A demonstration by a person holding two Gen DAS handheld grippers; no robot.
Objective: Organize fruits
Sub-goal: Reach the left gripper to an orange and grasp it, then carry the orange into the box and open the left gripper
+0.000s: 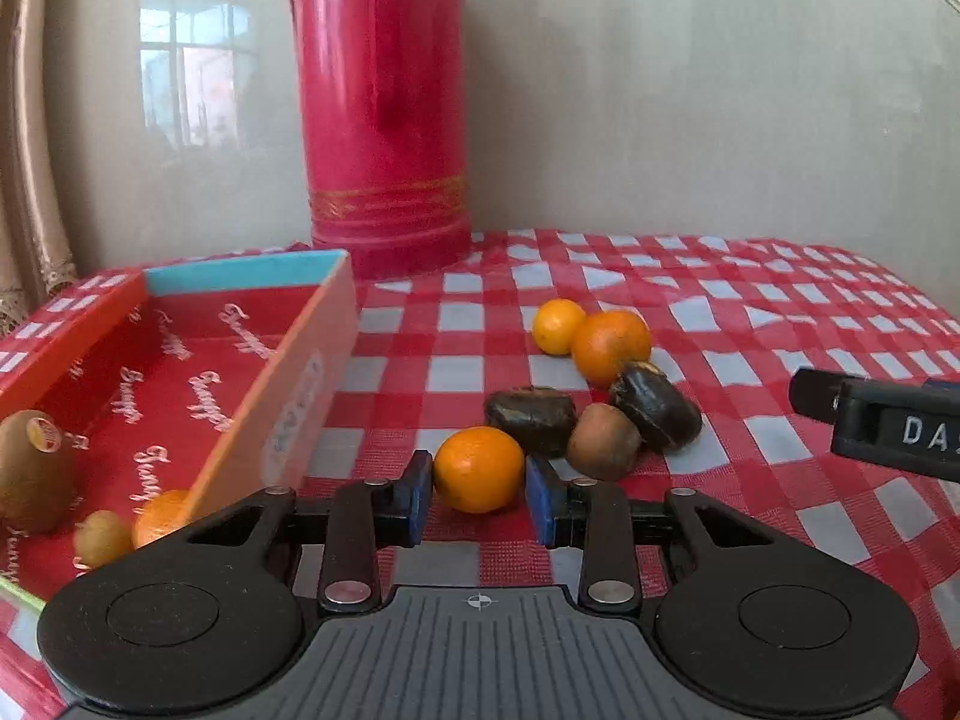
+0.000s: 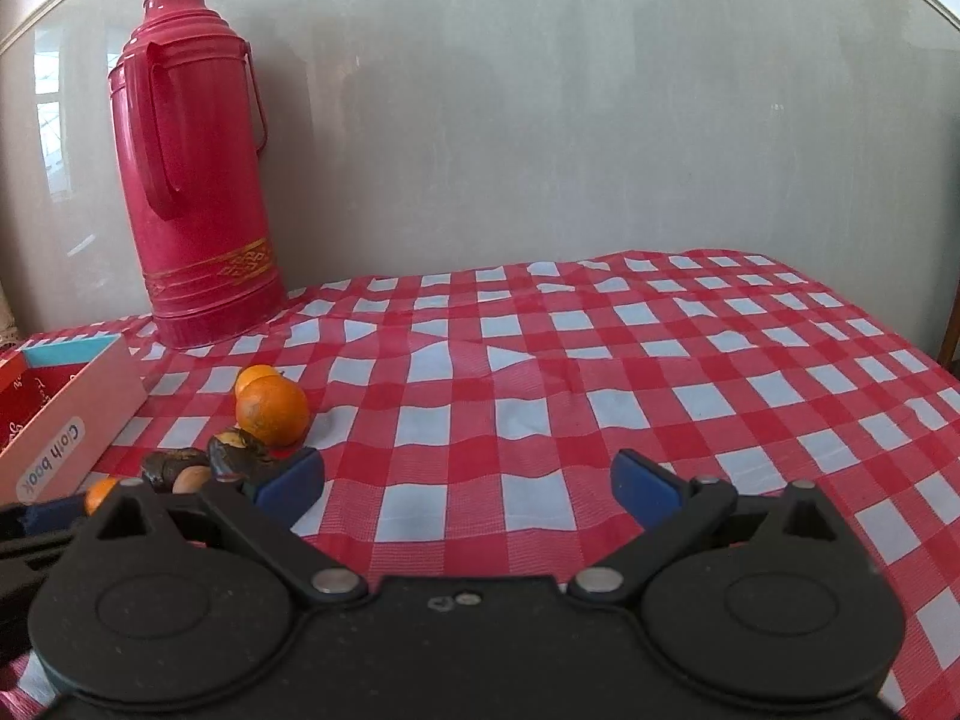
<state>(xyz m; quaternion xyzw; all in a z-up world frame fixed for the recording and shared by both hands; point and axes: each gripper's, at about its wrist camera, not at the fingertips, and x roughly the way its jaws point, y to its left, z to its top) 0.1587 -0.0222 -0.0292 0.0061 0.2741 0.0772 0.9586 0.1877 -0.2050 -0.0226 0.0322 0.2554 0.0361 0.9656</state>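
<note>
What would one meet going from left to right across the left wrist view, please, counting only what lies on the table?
Large kiwi in the red box → orange between the left gripper fingers → brown kiwi → right gripper at the edge.

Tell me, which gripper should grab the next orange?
Probably the left gripper: its pads already sit on either side of the nearest orange, beside the box. The right gripper is open over bare cloth.

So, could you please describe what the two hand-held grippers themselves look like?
Both match: the left hand-held gripper and right hand-held gripper have matte black bodies with two round discs, silver rivets on black linkage arms, and blue finger pads. The left has a ribbed centre plate; the right's side bears white letters "DA". No cables show.
</note>
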